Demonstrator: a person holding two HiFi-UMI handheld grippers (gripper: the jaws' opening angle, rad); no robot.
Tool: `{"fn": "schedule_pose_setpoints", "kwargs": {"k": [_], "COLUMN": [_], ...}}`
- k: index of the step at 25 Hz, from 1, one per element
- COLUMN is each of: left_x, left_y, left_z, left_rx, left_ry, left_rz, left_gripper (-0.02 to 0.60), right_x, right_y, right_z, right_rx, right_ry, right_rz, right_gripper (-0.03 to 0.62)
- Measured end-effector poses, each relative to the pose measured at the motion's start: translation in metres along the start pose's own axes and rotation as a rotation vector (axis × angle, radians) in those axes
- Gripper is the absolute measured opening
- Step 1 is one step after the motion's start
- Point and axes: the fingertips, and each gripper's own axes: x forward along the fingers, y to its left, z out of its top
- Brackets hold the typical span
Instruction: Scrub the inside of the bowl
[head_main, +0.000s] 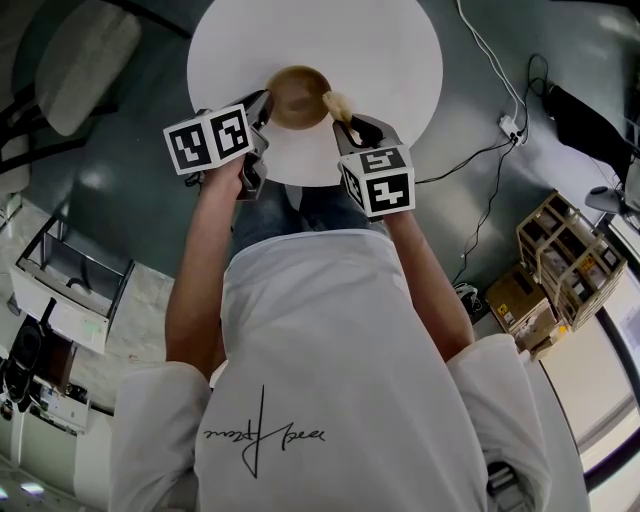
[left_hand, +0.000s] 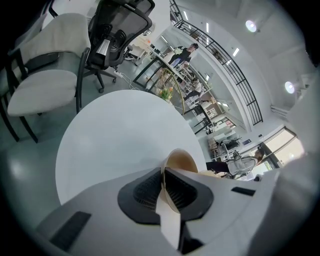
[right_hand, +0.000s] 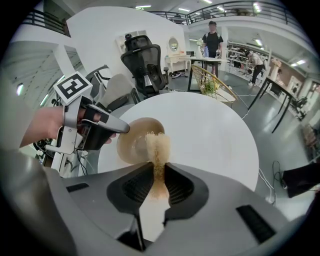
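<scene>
A brown bowl sits near the front edge of the round white table. My left gripper is shut on the bowl's left rim; the rim runs between the ribbed pads in the left gripper view. My right gripper is shut on a tan fibrous scrubber, whose tuft lies at the bowl's right rim. In the right gripper view the scrubber stands up from the jaws just in front of the bowl, with the left gripper at the bowl's left.
A padded chair stands left of the table, and an office chair beyond it. Cables and a power strip lie on the floor at right, near crates and boxes. People stand far off in the room.
</scene>
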Motion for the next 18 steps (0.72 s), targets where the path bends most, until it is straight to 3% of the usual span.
{"fn": "schedule_pose_setpoints", "kwargs": {"k": [18], "left_x": [0.0006], "left_y": [-0.0012], "left_z": [0.0006], "left_rx": [-0.004], "left_ry": [0.004], "left_rz": [0.001], "left_gripper": [0.021], "right_x": [-0.0022], "right_y": [0.0064], "right_z": [-0.0062], "right_rx": [0.004], "right_ry": [0.009], "right_rz": [0.005], "right_gripper": [0.083]}}
